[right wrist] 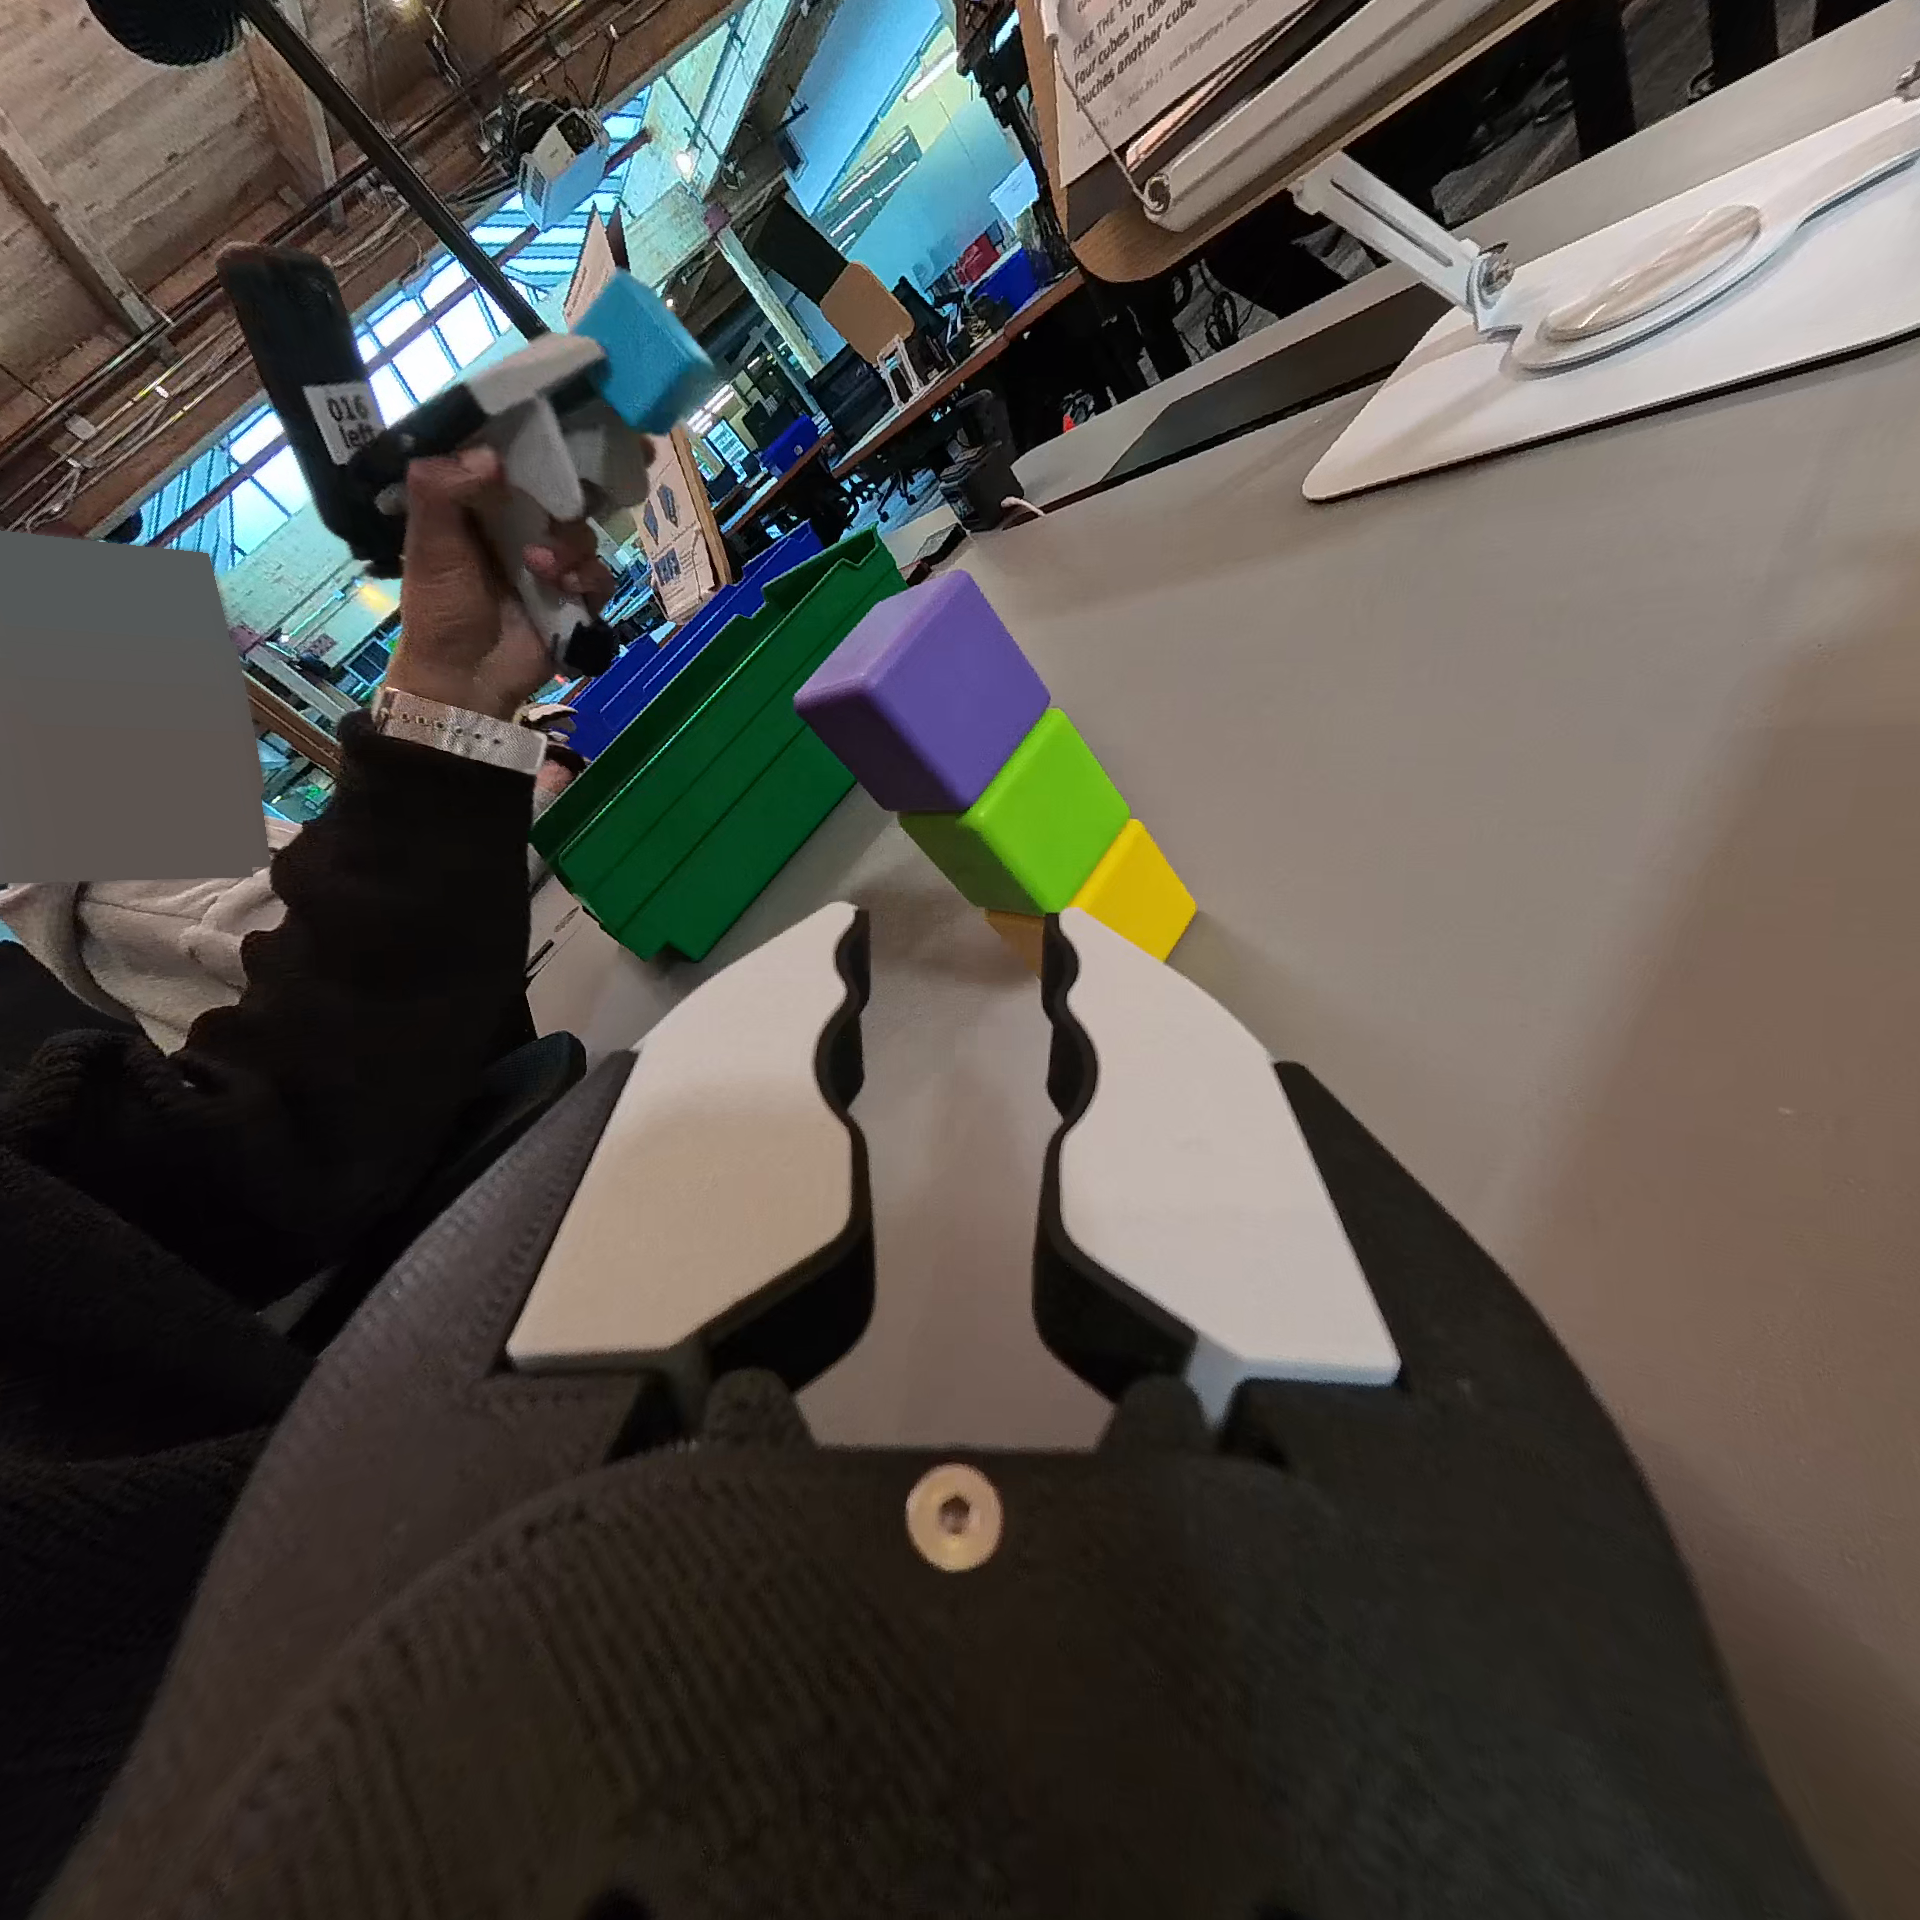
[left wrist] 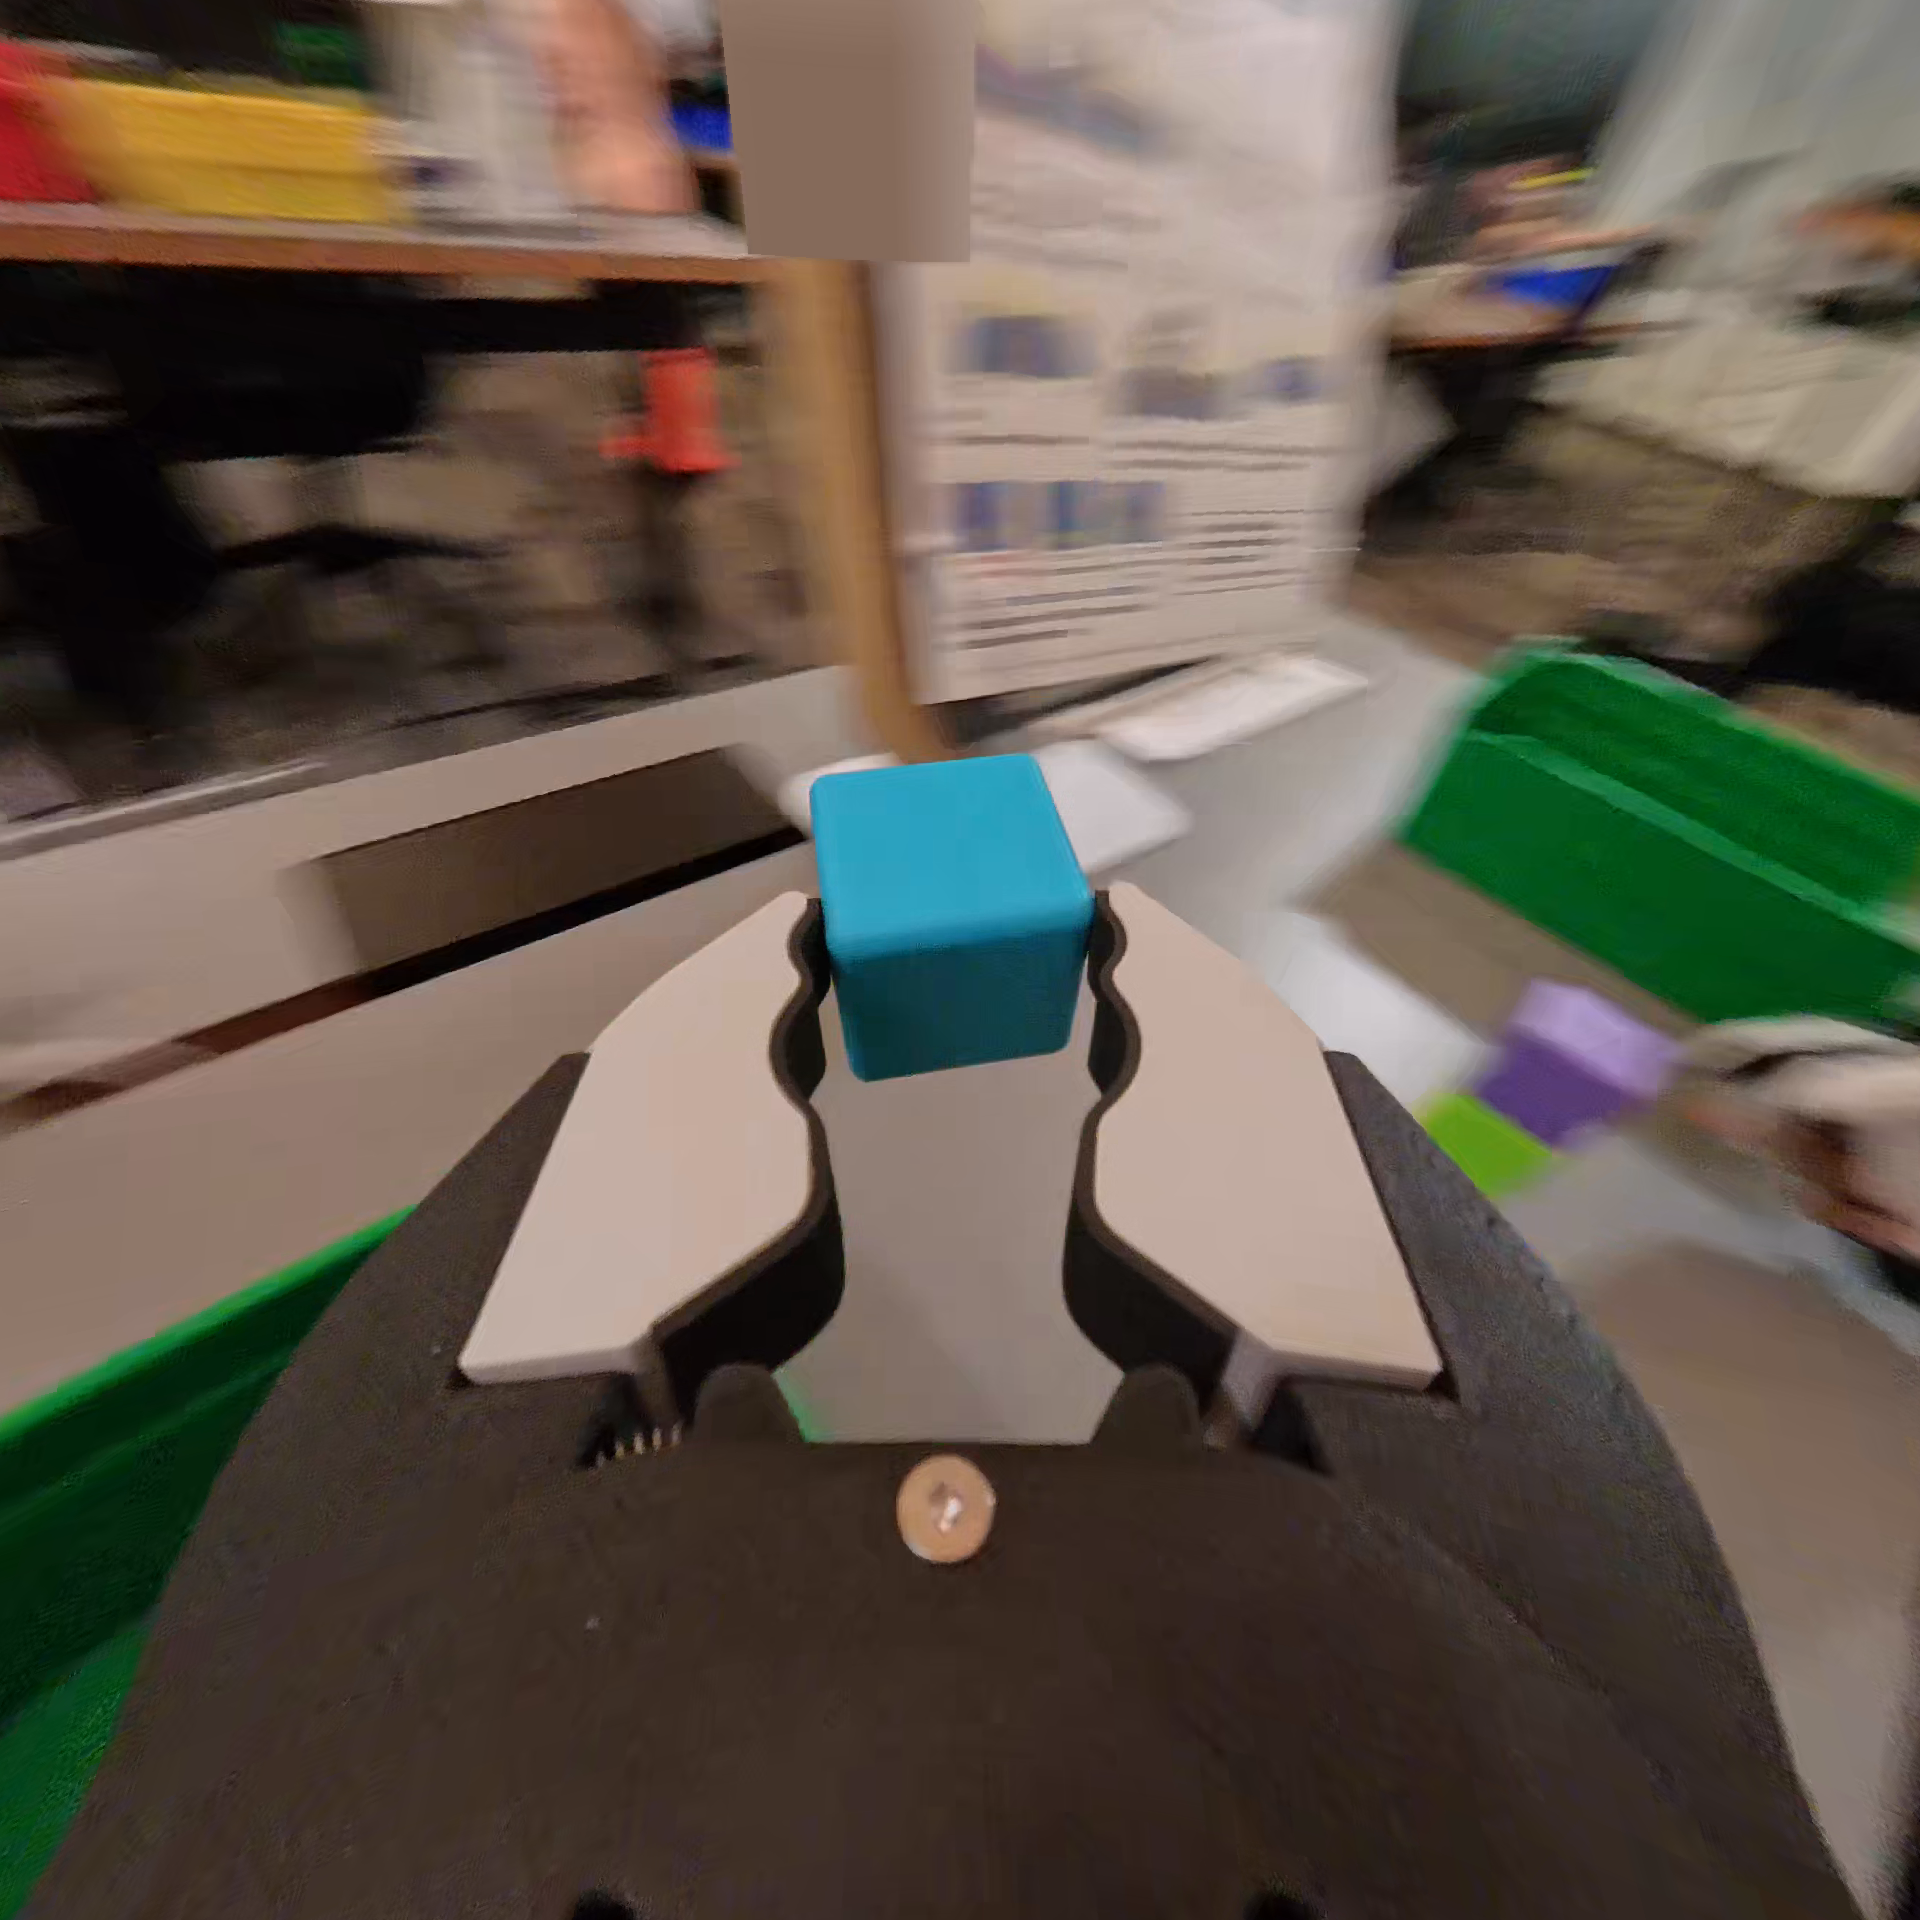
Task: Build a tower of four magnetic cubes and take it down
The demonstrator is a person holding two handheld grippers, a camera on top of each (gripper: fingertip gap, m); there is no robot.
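My left gripper (left wrist: 954, 925) is shut on a blue cube (left wrist: 951, 914) and holds it in the air, well above the table. It also shows in the right wrist view (right wrist: 582, 400), at the upper left, with the blue cube (right wrist: 646, 351) in it. A stack of three cubes stands on the grey table (right wrist: 1507, 831): purple (right wrist: 925, 691) on top, green (right wrist: 1023, 816) in the middle, yellow (right wrist: 1138, 888) at the bottom. My right gripper (right wrist: 951, 940) is open and empty, low over the table just in front of the stack. In the left wrist view the purple cube (left wrist: 1574, 1060) shows blurred at the right.
A green bin (right wrist: 717, 790) stands left of the stack, with a blue bin (right wrist: 675, 655) behind it. A white stand base (right wrist: 1621, 343) lies at the far right. A person's hand (right wrist: 468, 613) and dark sleeve (right wrist: 353, 966) are at the left. The grippers' ends are close to 40 centimetres from one another.
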